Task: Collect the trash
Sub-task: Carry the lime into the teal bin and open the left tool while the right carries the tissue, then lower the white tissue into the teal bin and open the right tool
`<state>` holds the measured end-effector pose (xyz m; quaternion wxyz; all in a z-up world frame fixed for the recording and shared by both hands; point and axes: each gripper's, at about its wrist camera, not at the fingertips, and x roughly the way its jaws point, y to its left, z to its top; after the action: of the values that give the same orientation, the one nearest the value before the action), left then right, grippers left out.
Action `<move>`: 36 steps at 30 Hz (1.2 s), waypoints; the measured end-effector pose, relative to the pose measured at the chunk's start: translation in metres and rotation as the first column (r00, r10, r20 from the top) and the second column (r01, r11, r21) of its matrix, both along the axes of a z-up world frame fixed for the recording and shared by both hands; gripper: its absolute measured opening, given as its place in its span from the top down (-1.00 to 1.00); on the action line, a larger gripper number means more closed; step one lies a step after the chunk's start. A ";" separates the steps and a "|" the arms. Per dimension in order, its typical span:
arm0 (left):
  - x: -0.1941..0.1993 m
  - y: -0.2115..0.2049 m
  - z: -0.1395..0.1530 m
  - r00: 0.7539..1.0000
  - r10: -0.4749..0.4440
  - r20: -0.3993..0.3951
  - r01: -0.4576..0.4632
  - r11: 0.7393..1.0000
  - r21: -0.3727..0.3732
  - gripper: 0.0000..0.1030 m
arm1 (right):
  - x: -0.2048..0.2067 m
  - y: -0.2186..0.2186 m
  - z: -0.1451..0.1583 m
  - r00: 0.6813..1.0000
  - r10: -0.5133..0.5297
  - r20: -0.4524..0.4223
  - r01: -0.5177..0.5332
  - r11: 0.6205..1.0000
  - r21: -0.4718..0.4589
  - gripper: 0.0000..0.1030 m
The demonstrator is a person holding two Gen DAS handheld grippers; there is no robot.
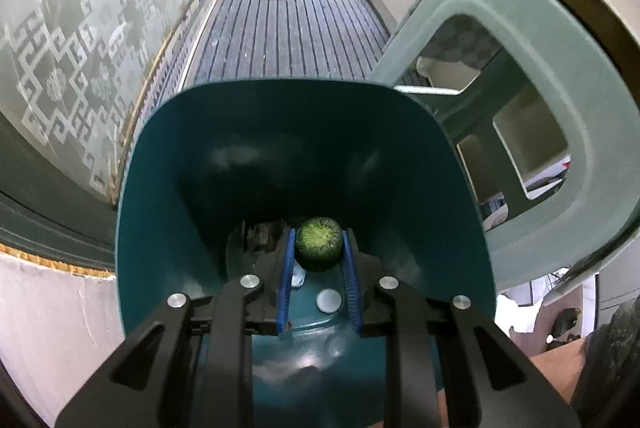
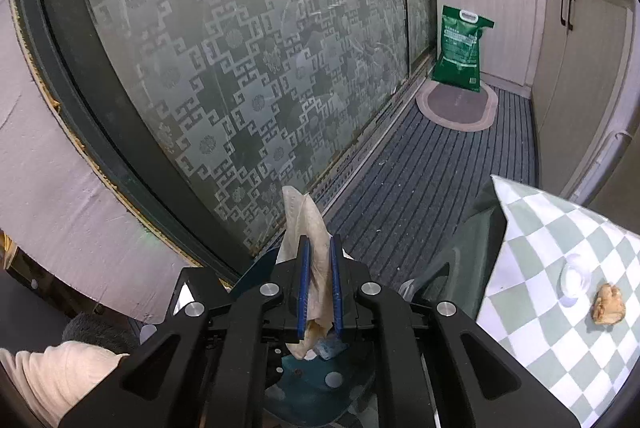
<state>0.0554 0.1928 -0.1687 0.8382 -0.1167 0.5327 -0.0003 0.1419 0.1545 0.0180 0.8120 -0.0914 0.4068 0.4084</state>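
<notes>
In the left wrist view my left gripper point(image 1: 318, 248) is shut on the handle of a teal dustpan point(image 1: 192, 187), held up in front of me. A round green vegetable end point(image 1: 319, 243) and some dark scraps point(image 1: 262, 236) lie at the pan's base by the fingertips. In the right wrist view my right gripper point(image 2: 319, 248) is shut on a crumpled beige tissue point(image 2: 306, 220) that sticks up past the fingertips, above the dustpan point(image 2: 312, 384). A pale crumpled scrap point(image 2: 609, 304) lies on the checkered tablecloth point(image 2: 540, 328) at right.
A grey-green plastic stool point(image 1: 520, 39) stands close at right of the dustpan. A frosted patterned glass door point(image 2: 240, 67) runs along the left. A striped mat point(image 2: 440, 167) covers the floor. A green bag point(image 2: 460, 47) stands at the far end by cabinets point(image 2: 580, 67).
</notes>
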 end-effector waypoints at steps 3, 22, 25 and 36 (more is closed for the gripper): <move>0.000 0.003 -0.008 1.000 0.007 -0.026 -0.006 1.000 0.015 0.48 | 0.003 0.003 -0.008 1.000 -0.016 -0.015 0.016 1.000 -0.016 0.81; -0.023 0.044 0.084 0.948 0.118 0.294 -0.120 0.993 -0.014 0.23 | -0.006 0.039 -0.083 0.994 -0.011 -0.108 -0.005 0.989 -0.148 0.82; -0.026 0.052 0.098 0.931 0.147 0.334 -0.142 0.989 -0.038 0.26 | -0.010 0.044 -0.096 0.993 -0.005 -0.121 -0.016 0.985 -0.173 0.82; -0.030 0.055 0.134 0.897 0.153 0.416 -0.148 0.988 -0.045 0.43 | -0.023 0.055 -0.151 0.982 0.009 -0.186 -0.058 0.965 -0.256 0.81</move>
<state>0.0256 0.2481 -0.0348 0.9295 -0.1597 0.3304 0.0363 0.1193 0.2099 -0.1333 0.7450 -0.1661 0.5283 0.3719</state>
